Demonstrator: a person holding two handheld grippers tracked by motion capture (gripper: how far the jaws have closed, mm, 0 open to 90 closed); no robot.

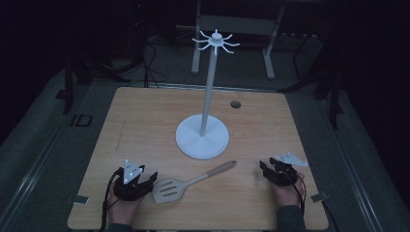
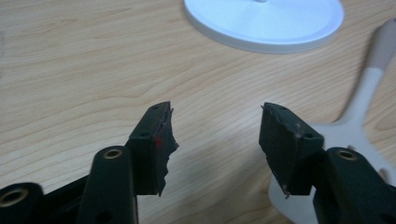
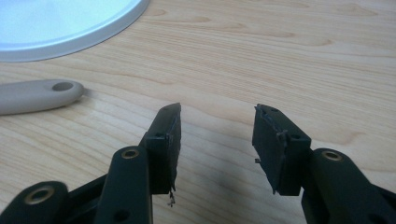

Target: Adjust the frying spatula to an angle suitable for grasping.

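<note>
I take the white stand (image 1: 202, 137) in the middle of the table (image 1: 145, 111) as my landmark. The spatula (image 1: 188, 182) lies flat on the wood just in front of the stand's round base, on my side of it. Its long axis runs on a slant: the slotted blade sits toward my left, the handle end points up and to my right, close to the rim of the base.

My left gripper (image 1: 149, 180) is the nearer one. Its jaws stand spread with nothing between them, and the blade lies just beside them, to their right. In the left gripper view (image 2: 215, 135) the blade (image 2: 345, 140) shows past the right-hand jaw, so I judge that a short sideways shift toward the stand's near side would bring the jaws over it.

My right gripper (image 1: 265, 170) rests farther out from the stand, apart from the handle's tip. It too is released, jaws wide and bare. In the right gripper view (image 3: 215, 135) the handle end (image 3: 37, 95), with its hanging hole, lies off to the left of the jaws.

Hard to read: the room is dim, the blade is cut off at the frame's edge in the left gripper view, and I can't tell whether the left jaw tip touches the blade. The hooks on top of the stand (image 1: 215, 42) look thin and faint.
</note>
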